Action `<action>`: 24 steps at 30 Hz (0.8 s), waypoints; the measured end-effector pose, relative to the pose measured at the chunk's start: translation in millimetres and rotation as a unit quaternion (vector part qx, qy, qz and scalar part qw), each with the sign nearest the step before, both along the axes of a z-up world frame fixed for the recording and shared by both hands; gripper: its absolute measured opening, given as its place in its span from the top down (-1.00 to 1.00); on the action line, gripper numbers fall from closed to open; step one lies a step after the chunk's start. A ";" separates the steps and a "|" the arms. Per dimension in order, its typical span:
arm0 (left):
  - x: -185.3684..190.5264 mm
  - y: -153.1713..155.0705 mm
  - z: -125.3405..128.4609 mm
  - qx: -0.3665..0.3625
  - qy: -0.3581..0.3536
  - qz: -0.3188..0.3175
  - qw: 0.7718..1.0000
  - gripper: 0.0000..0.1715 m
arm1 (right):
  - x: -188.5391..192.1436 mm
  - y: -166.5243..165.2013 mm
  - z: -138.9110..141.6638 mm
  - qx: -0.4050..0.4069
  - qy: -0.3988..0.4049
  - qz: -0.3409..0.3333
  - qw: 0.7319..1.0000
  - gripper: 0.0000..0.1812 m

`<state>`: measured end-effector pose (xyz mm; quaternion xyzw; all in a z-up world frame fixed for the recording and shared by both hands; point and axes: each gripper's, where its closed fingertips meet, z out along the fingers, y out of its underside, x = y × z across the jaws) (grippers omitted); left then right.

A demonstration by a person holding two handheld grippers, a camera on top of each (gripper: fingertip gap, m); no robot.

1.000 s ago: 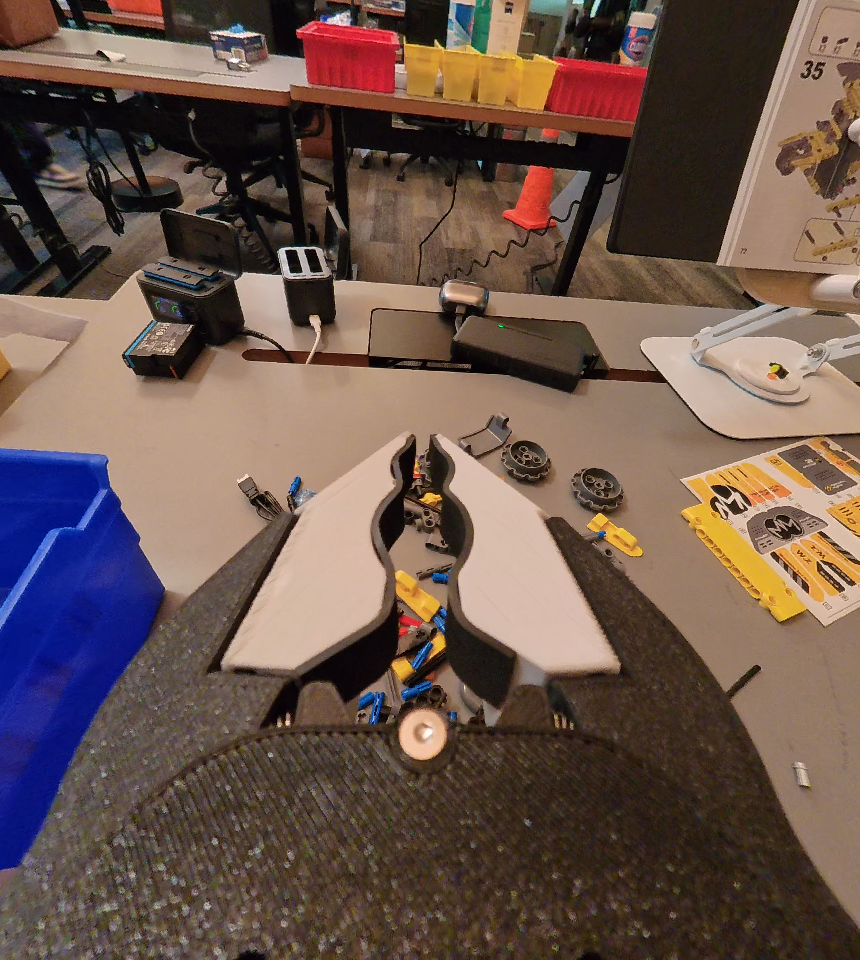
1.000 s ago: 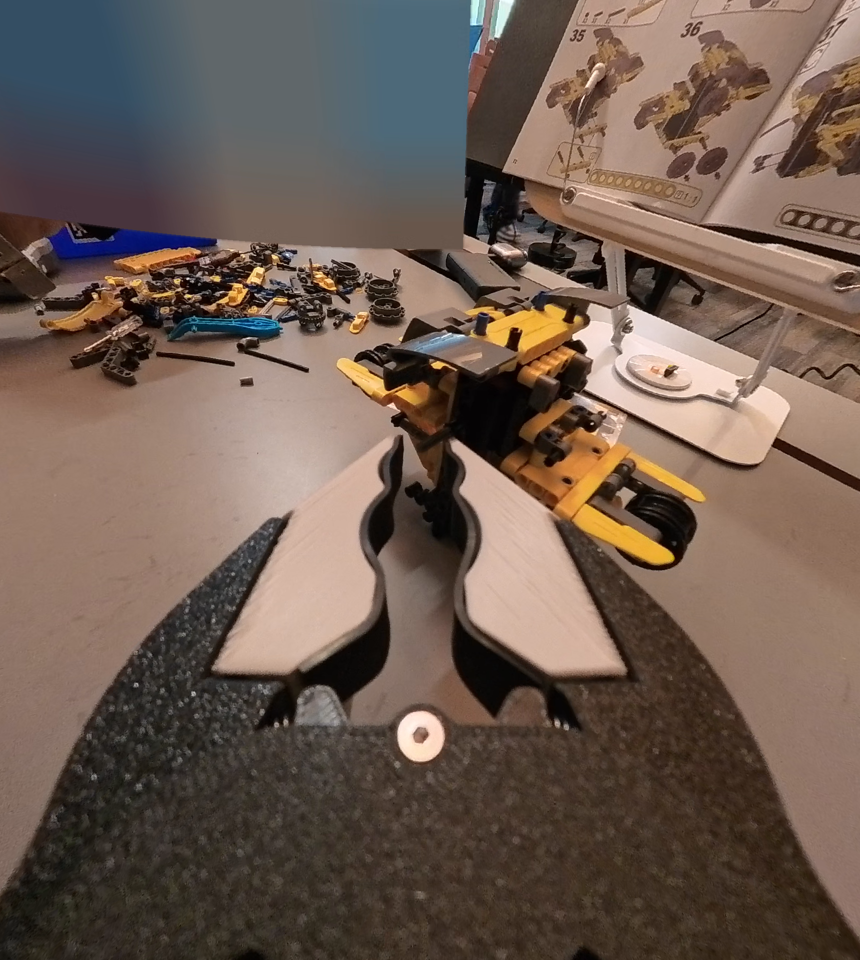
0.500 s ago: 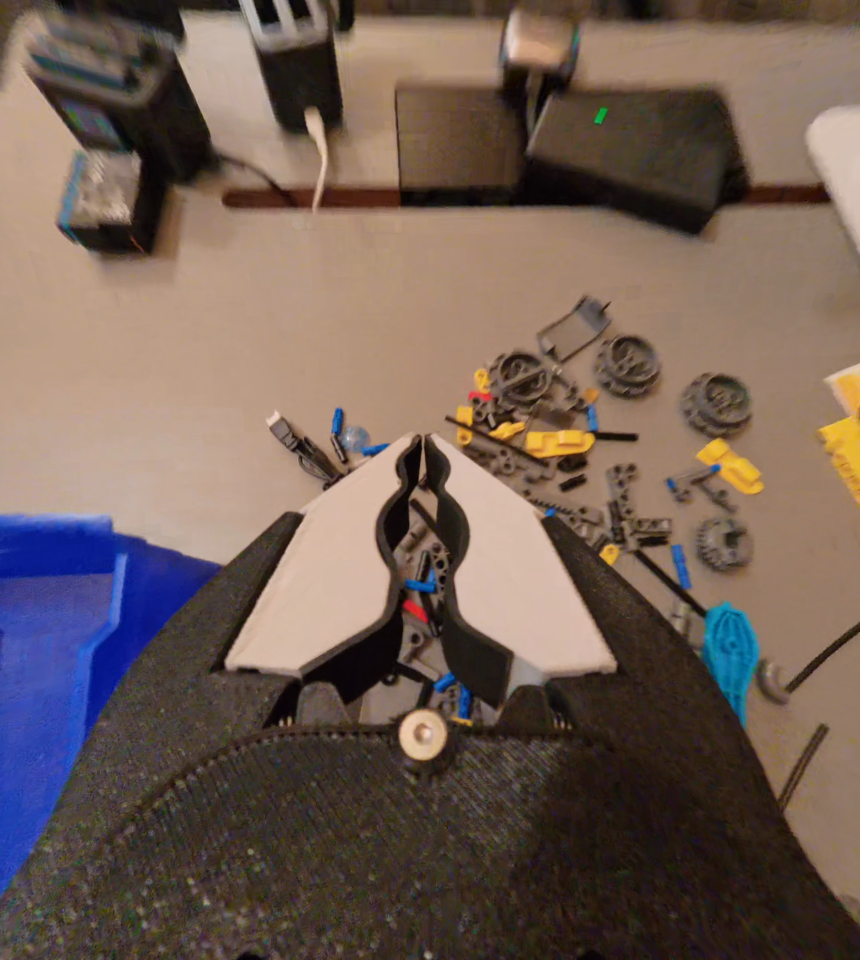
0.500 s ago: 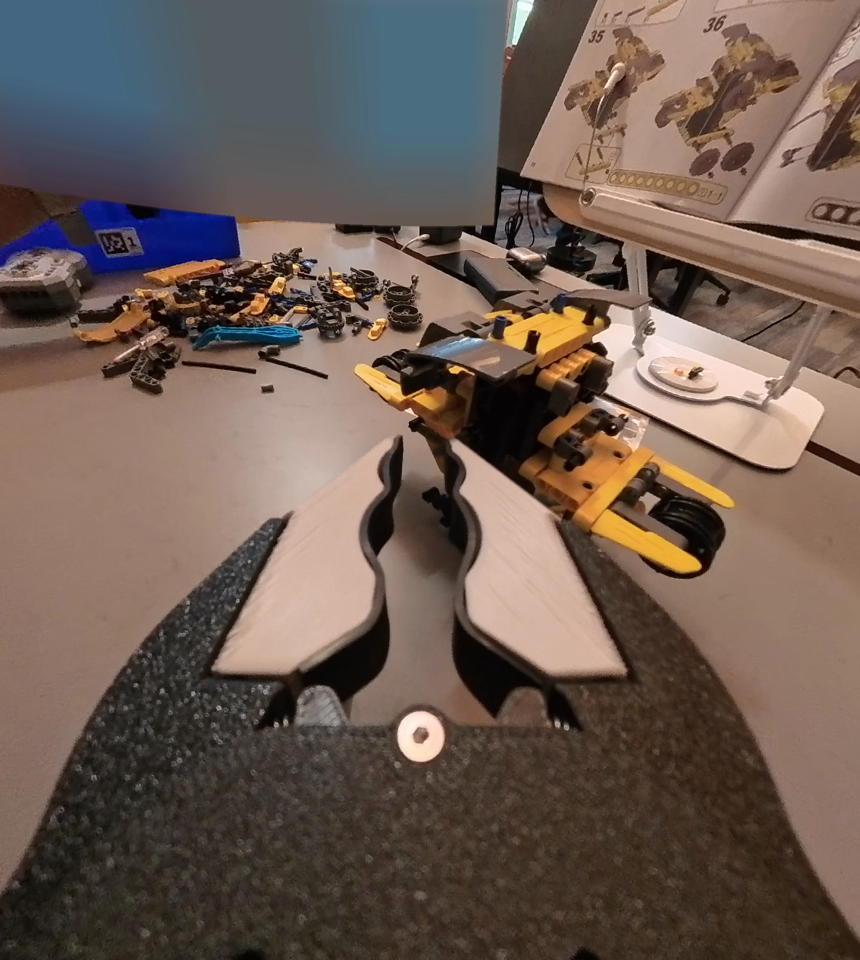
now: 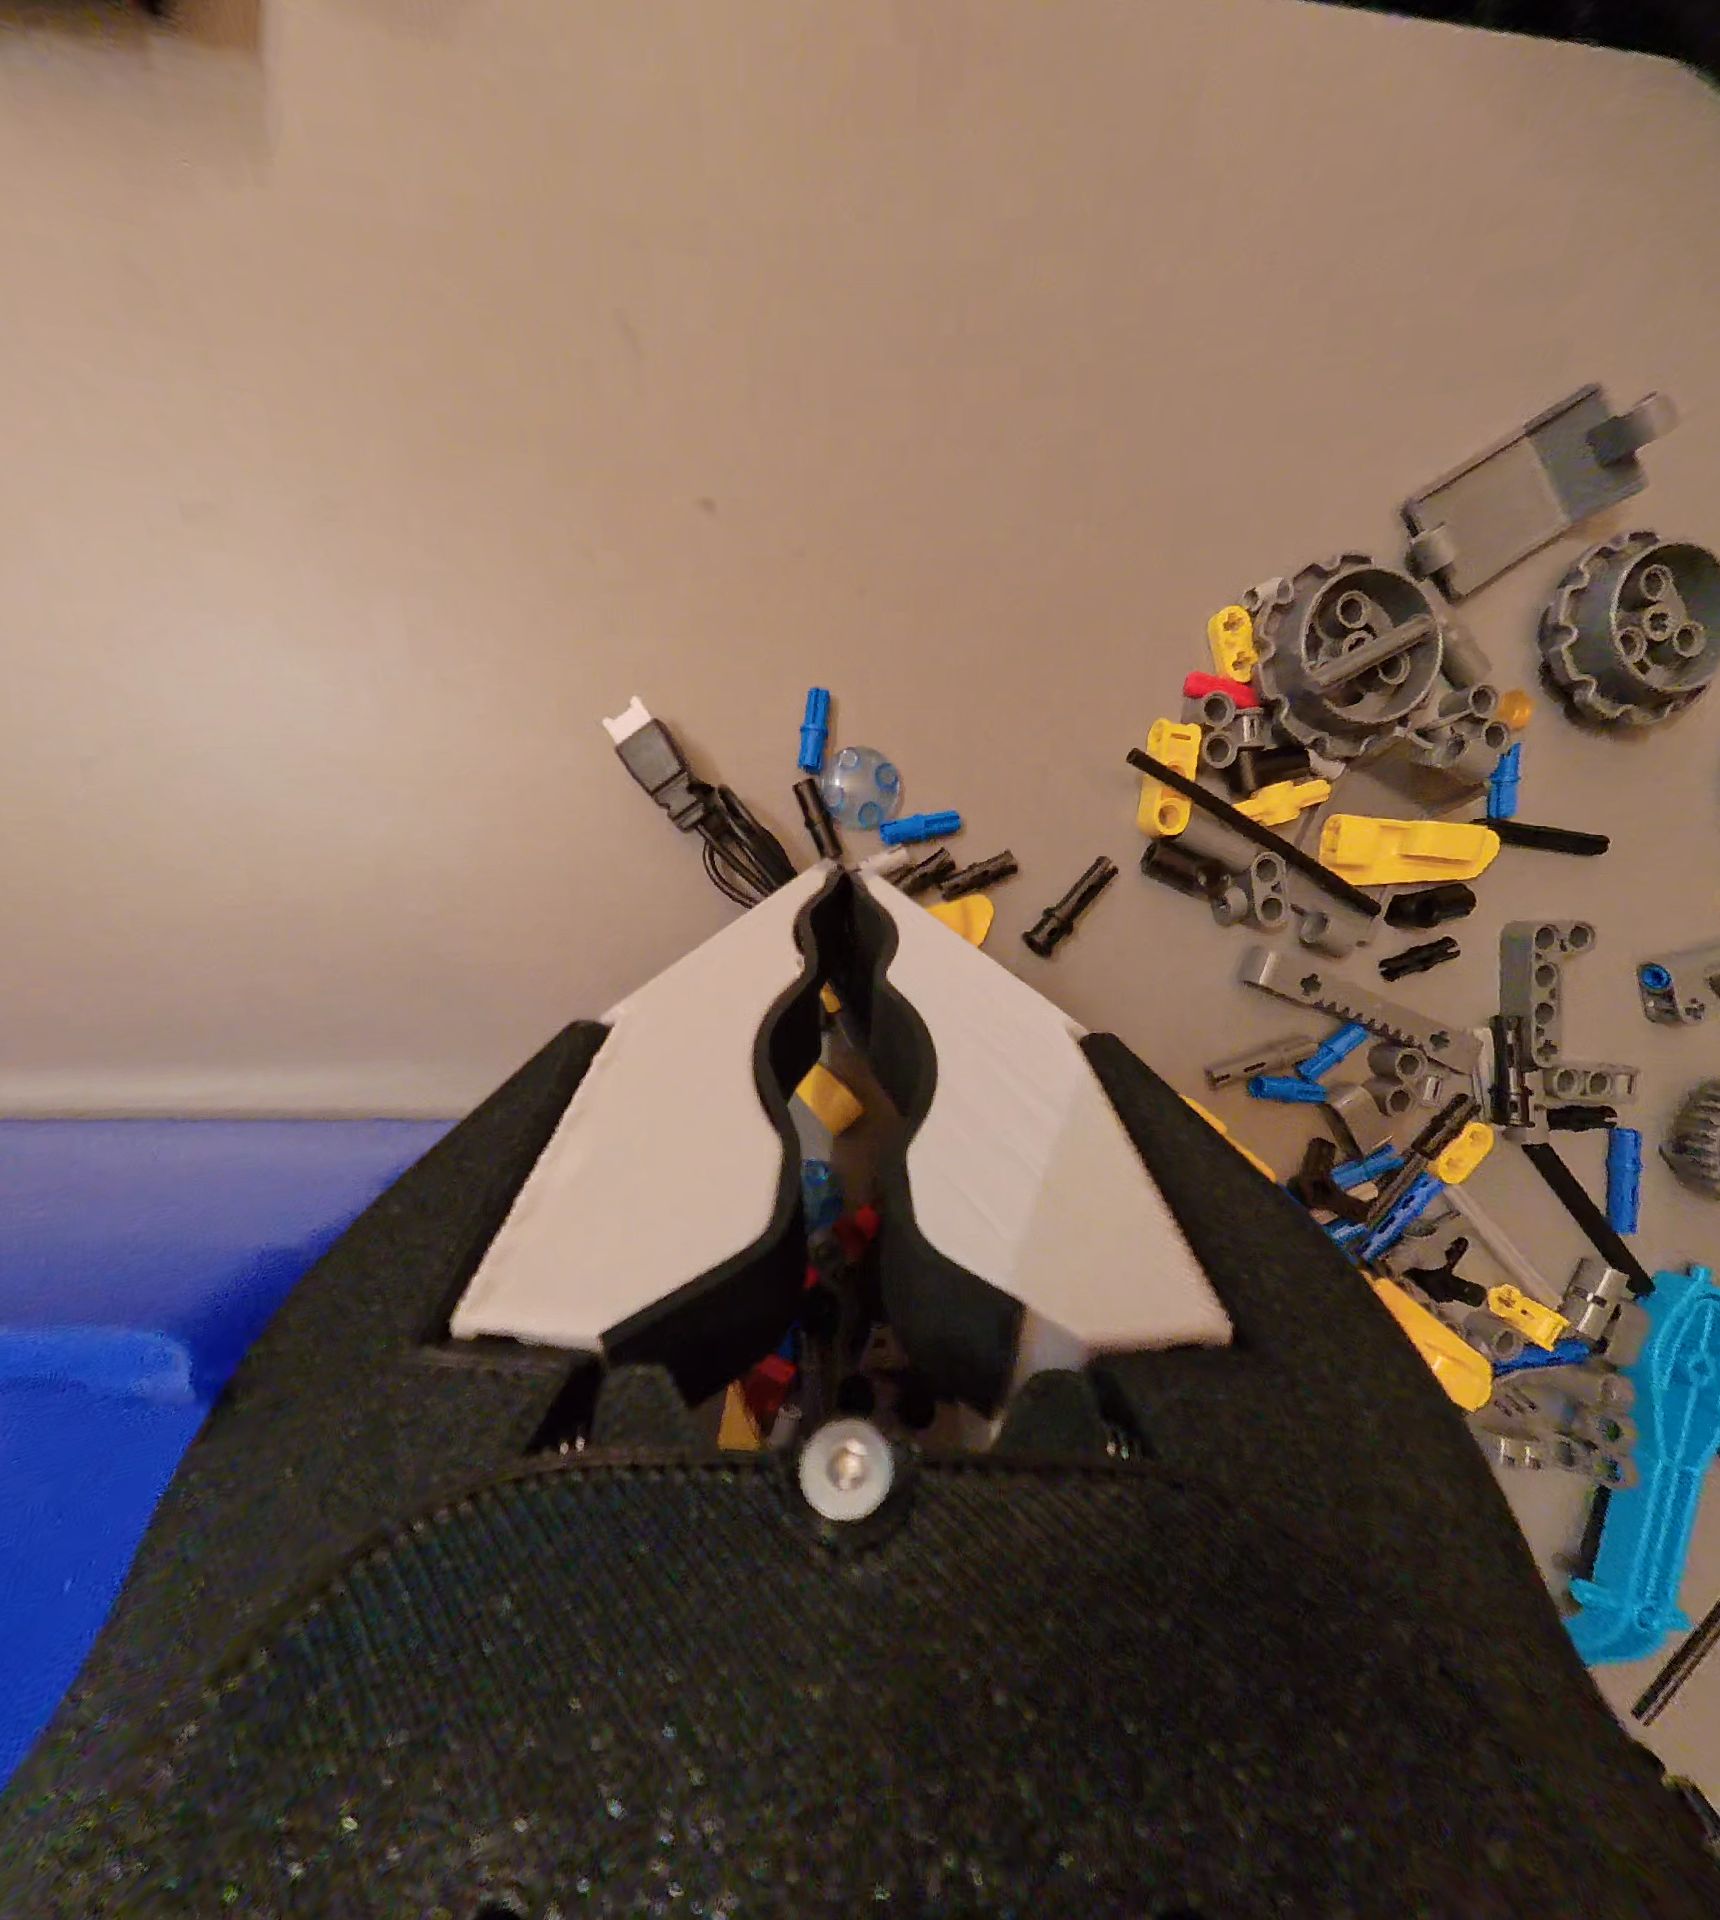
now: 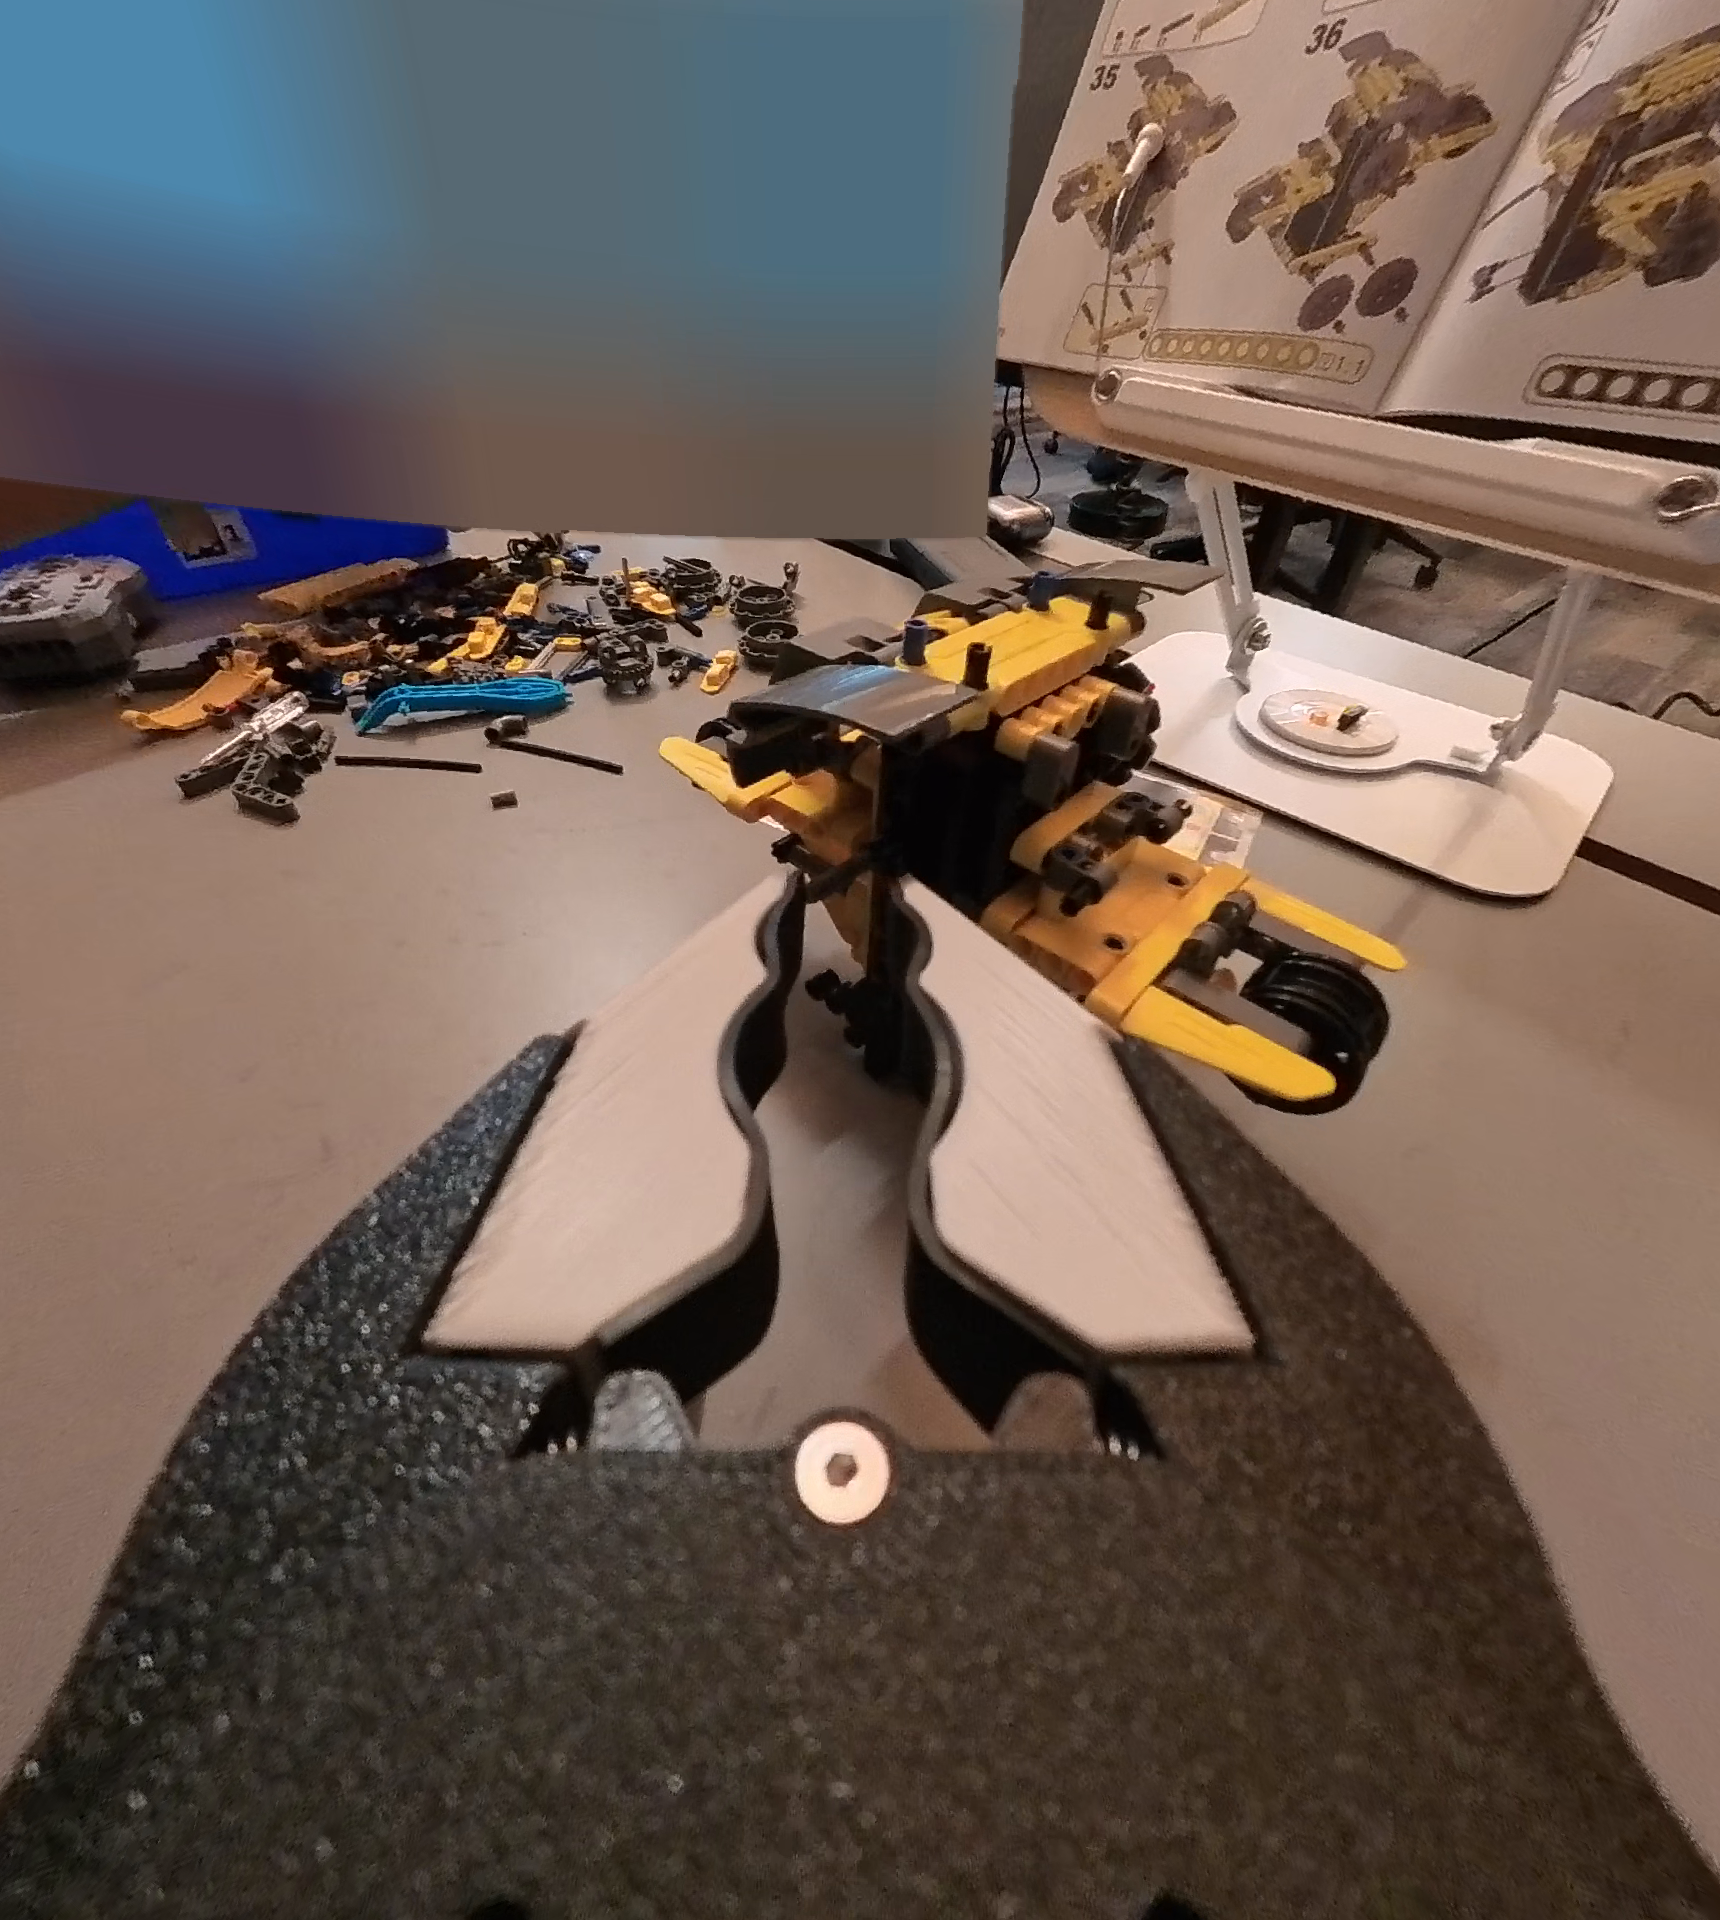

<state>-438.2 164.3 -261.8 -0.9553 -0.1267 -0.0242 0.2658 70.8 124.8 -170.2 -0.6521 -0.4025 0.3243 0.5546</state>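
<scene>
The grey table [image 5: 420, 416] is seen from directly above, where a second ago it was viewed level. The yellow-and-black model [image 6: 991, 790] is pinched at a black part by the right gripper [image 6: 840, 894], as before. The left gripper [image 5: 843, 883], fingertips touching and seemingly empty, has been lowered over the loose pieces [image 5: 1355, 883], nearest a small black pin [image 5: 809, 816].

Grey table [image 6: 160, 1039]; office chairs [image 6: 1334, 540] on dim wood floor [image 6: 1687, 644] beyond
</scene>
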 end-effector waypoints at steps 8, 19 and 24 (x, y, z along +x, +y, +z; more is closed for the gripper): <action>2.0 -0.2 -2.2 -0.009 0.009 -0.013 1.000 1.00 | -0.2 -0.5 0.2 0.002 -0.002 0.000 1.000 0.84; 3.4 3.5 -7.1 -0.014 0.037 -0.034 0.999 0.91 | 0.1 -2.0 3.2 0.007 0.001 0.000 1.000 0.84; 0.3 2.1 -6.2 -0.017 0.039 -0.031 0.999 0.96 | 0.9 -1.6 4.0 0.006 0.003 0.000 1.000 0.84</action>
